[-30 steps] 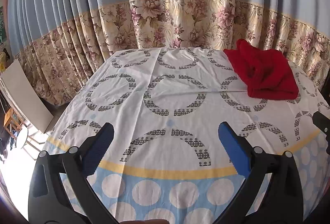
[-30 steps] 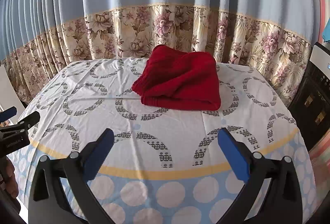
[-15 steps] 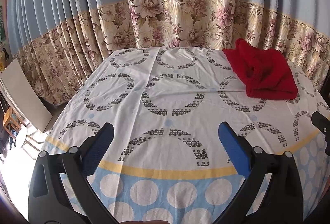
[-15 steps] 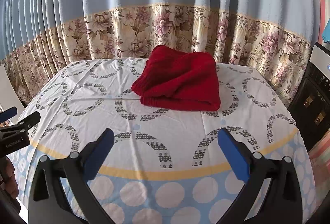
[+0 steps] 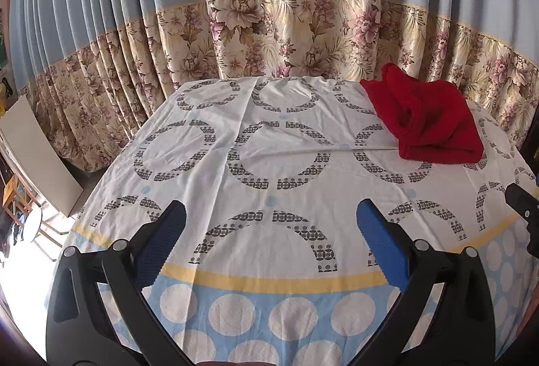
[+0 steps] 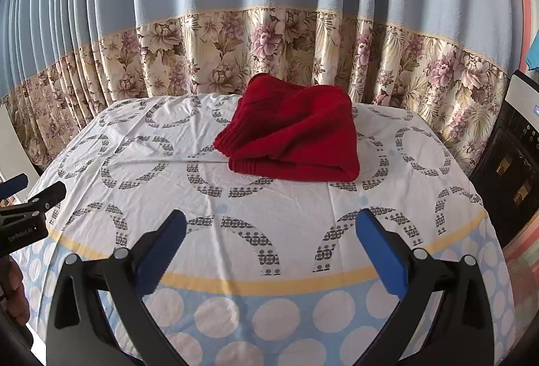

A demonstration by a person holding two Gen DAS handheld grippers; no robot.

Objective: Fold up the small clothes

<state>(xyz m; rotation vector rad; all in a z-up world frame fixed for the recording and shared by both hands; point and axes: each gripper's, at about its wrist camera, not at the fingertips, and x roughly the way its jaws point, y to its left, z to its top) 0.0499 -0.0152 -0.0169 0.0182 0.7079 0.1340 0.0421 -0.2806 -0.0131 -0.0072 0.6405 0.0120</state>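
A folded red knitted garment (image 6: 293, 130) lies in a thick, roughly rectangular bundle on the far half of the surface, close to the far edge. Its ribbed hem faces the near side, and a rumpled flap sticks up at its back left corner. In the left wrist view the same garment (image 5: 426, 120) sits far to the right, well apart from both grippers.

It rests on a white cotton tablecloth (image 6: 269, 207) printed with grey broken rings, a yellow band and a pale blue border of white dots, which covers the whole surface and shows a few creases.

The right gripper (image 6: 269, 244) hovers over the near edge of the cloth, its black arms spread and its blue pads (image 6: 379, 253) wide apart, so the jaws are open and hold nothing. The left gripper (image 5: 269, 244) is posed the same way further left, jaws open and empty; in the right wrist view its tip (image 6: 30, 201) shows at the left edge, with part of the hand (image 6: 15, 292) that holds it below.

Behind the surface hangs a pleated curtain (image 6: 269, 12), pale blue above and beige floral below. A dark appliance (image 6: 512, 163) stands at the right, and a white board (image 5: 37, 157) leans at the left.
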